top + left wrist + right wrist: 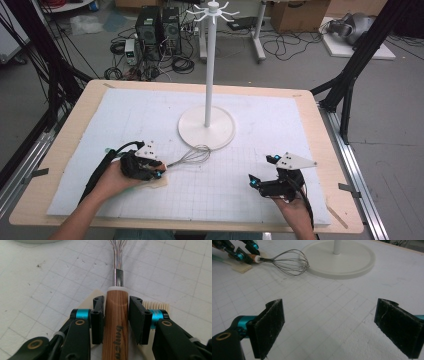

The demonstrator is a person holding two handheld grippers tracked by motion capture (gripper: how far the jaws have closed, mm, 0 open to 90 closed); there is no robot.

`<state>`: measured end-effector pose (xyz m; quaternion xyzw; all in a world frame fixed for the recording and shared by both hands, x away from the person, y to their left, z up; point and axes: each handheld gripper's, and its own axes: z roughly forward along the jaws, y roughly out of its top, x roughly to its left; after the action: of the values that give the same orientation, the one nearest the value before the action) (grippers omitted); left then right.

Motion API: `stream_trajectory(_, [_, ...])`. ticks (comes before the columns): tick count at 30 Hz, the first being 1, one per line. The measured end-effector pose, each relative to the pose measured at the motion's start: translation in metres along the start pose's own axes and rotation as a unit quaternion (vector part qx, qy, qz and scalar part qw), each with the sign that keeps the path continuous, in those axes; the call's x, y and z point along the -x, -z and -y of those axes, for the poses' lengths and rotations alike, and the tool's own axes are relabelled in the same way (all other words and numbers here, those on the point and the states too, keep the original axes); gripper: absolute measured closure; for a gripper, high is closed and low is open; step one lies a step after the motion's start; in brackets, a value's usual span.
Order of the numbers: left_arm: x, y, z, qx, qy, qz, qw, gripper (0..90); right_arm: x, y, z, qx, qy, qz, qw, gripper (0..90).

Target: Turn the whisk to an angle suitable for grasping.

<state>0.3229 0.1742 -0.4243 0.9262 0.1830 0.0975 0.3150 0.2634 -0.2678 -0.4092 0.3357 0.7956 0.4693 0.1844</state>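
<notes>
Left gripper view looked straight down the left claw [116, 322], whose two black jaws sat against either side of the whisk's wooden handle [116, 315]. The handle lay between the pads with no gap to be seen, so the claw was holding it in a fairly narrow grip. The whisk's wire loops [117, 250] ran on ahead of the jaws, over the gridded white mat [50, 277]. Under the claw, a cream comb-like piece [157, 305] showed just to one side of the jaws. In the high view, the left claw [157, 172] lay low on the mat with the whisk [192, 155] stretching away from it toward the round base of the white stand [206, 127]. The right claw [329, 327] stood wide apart with nothing between its pads, well away from the whisk on the desk [65, 150].
</notes>
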Motion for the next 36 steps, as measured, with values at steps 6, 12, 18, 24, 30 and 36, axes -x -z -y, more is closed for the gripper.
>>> stream_trajectory(6, [0.0053,-0.0008,-0.0012,-0.006,-0.016,-0.018,0.9997,67.4,-0.0002,0.0000,-0.0002,0.001,0.002,0.000,1.0000,8.1])
stream_trajectory(12, [0.0060,-0.0012,-0.0014,-0.005,-0.022,-0.020,0.9996,68.0,-0.0002,0.0005,0.0000,0.000,0.000,-0.001,1.0000,8.1])
stream_trajectory(18, [0.0079,-0.0015,-0.0026,-0.006,-0.021,-0.019,0.9996,68.7,-0.0005,0.0008,0.0002,-0.001,-0.002,-0.001,1.0000,8.1])
stream_trajectory(24, [0.0083,-0.0015,-0.0035,-0.006,-0.021,-0.018,0.9996,68.9,-0.0007,0.0002,-0.0002,-0.001,0.000,-0.001,1.0000,8.1])
stream_trajectory(30, [0.0076,0.0011,-0.0043,0.000,-0.023,-0.022,0.9995,69.0,-0.0002,0.0004,0.0001,0.000,0.000,-0.001,1.0000,8.1])
stream_trajectory(36, [0.0072,0.0033,-0.0042,0.006,-0.018,-0.024,0.9995,69.1,0.0002,0.0013,0.0004,0.002,-0.003,0.000,1.0000,8.1])
